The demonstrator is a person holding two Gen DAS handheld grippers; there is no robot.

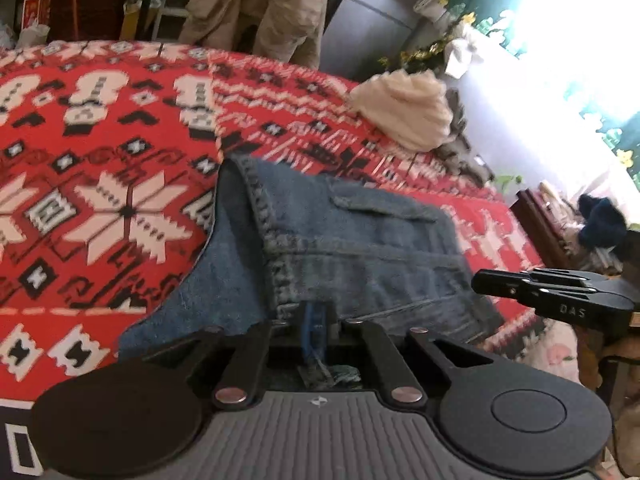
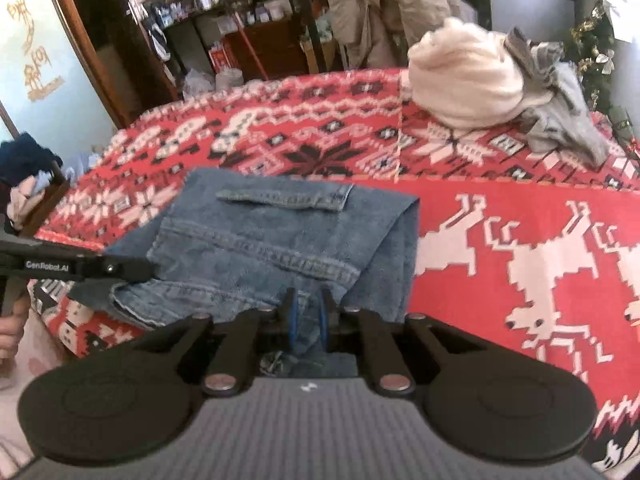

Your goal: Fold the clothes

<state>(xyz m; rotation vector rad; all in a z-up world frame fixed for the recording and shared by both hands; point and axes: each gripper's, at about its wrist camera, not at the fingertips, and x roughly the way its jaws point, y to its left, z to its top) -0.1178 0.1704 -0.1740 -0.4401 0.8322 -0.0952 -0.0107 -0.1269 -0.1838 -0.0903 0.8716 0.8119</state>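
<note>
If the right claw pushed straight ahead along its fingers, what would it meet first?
The denim garment: the right claw already has its near edge between the fingers, and more folded denim lies directly ahead, then the red patterned blanket.

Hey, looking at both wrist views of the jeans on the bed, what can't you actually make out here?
- Left gripper pads: left wrist view, buried in the jeans; the near hem is hidden by the gripper body.
- Right gripper grip: right wrist view, denim sits between the parting jaws; pad contact unclear.
- Cream garment and grey clothes: bunched, type unclear.
- Shelf items: right wrist view, too small and blurred.
</note>
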